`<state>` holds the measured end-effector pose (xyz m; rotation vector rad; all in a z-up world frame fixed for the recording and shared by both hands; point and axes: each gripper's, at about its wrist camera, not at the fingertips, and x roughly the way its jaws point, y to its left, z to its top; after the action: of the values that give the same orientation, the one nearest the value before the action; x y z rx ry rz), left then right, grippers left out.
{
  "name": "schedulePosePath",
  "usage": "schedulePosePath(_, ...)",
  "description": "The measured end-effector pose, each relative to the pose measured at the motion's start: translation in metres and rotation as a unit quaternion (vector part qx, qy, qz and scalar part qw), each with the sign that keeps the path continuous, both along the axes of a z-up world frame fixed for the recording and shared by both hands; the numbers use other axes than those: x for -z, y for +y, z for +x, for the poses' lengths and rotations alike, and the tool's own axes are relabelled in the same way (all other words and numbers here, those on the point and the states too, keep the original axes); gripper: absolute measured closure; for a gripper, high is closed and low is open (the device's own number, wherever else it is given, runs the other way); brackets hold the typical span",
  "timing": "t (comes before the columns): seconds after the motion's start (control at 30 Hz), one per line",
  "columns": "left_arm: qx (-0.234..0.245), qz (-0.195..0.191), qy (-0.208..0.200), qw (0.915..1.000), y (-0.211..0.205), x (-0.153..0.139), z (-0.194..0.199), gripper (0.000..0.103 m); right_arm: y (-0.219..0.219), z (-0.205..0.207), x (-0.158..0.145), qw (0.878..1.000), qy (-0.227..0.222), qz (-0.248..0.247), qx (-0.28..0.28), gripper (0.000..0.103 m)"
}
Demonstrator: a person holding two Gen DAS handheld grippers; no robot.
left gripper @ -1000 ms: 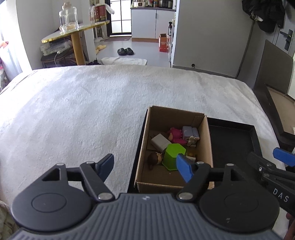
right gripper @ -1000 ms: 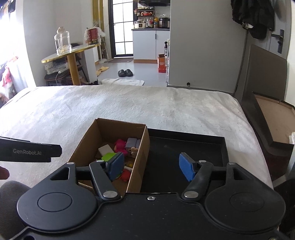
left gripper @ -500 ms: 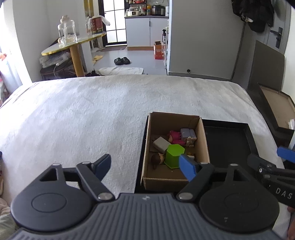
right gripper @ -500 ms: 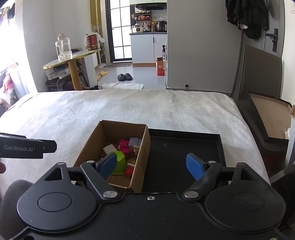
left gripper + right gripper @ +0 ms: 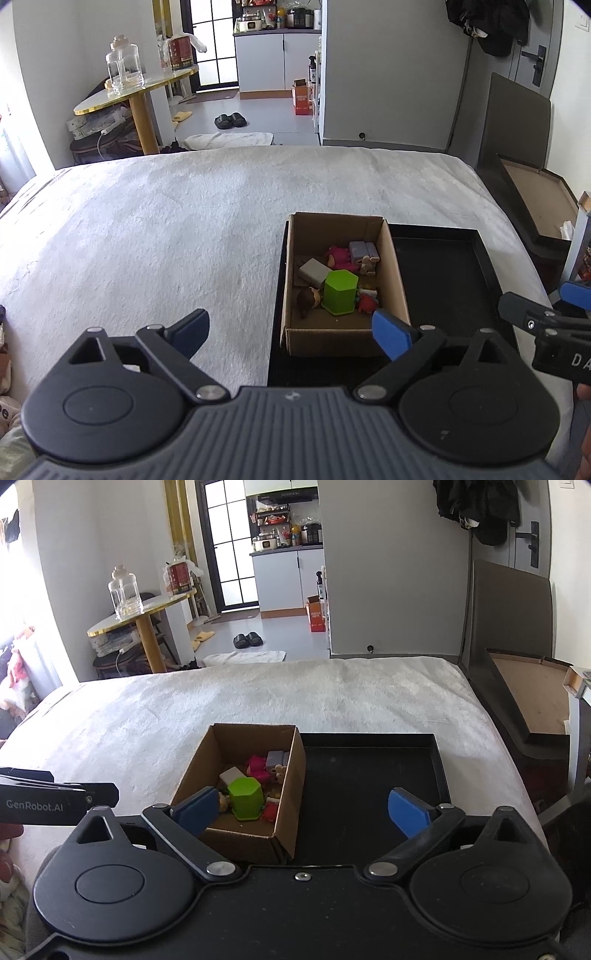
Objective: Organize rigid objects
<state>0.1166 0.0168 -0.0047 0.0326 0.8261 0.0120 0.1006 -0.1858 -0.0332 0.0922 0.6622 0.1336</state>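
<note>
Small home, white-covered bed, slippers on floor, kitchen counter beyond (crowded with appliances)

The green block is hiding part of the doll; small toys behind it are staying too tiny to identify.

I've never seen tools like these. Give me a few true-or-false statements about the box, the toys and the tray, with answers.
1. The cardboard box sits at the left end of the black tray. True.
2. The green hexagonal container lies on the white blanket. False: it is inside the box.
3. The right part of the tray holds nothing. True.
4. The left gripper grips a toy. False: nothing is between its fingers, which are opening.
5. A glass jar stands inside the box. False: it stands on the round table.
</note>
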Motion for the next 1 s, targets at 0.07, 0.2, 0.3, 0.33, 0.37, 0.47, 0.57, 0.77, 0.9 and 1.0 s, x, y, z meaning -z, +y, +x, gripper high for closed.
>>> schedulePosePath(0.07,0.001,0.001,-0.002,1.0000,0.000,-0.002,-0.005,0.008,0.000,-0.004,-0.002,1.000,-0.001,0.001,-0.001,0.002)
schedulePosePath(0.2,0.006,0.005,-0.006,0.9999,-0.001,-0.008,-0.013,0.008,-0.001,-0.011,-0.004,1.000,-0.004,0.004,0.000,0.000)
schedulePosePath(0.3,0.010,0.005,-0.007,0.9999,-0.001,-0.011,-0.020,0.008,-0.002,-0.017,-0.004,1.000,0.000,0.013,0.001,0.000)
schedulePosePath(0.33,0.012,0.004,-0.006,0.9999,-0.001,-0.012,-0.022,0.008,-0.002,-0.019,-0.005,1.000,0.002,0.016,0.001,0.000)
schedulePosePath(0.37,0.014,0.003,-0.006,0.9999,0.000,-0.014,-0.025,0.008,-0.003,-0.021,-0.005,1.000,0.004,0.018,0.002,0.000)
schedulePosePath(0.47,0.013,0.002,-0.011,0.9999,0.004,-0.021,-0.033,0.007,-0.002,-0.022,-0.008,1.000,0.012,0.026,0.002,0.000)
schedulePosePath(0.57,0.003,-0.005,-0.013,0.9999,0.008,-0.025,-0.038,0.005,0.001,-0.023,-0.008,1.000,0.014,0.024,-0.011,0.000)
schedulePosePath(0.77,0.004,0.002,-0.020,0.9998,0.001,-0.026,-0.045,0.004,-0.004,-0.031,-0.007,0.999,0.014,0.034,-0.017,0.000)
schedulePosePath(0.9,0.014,0.008,-0.018,0.9997,-0.006,-0.022,-0.049,0.004,-0.012,-0.037,-0.004,0.999,0.014,0.044,-0.006,0.000)
schedulePosePath(1.0,0.027,0.012,-0.018,0.9994,-0.011,-0.021,-0.055,0.004,-0.015,-0.043,-0.003,0.999,0.019,0.045,-0.003,0.000)
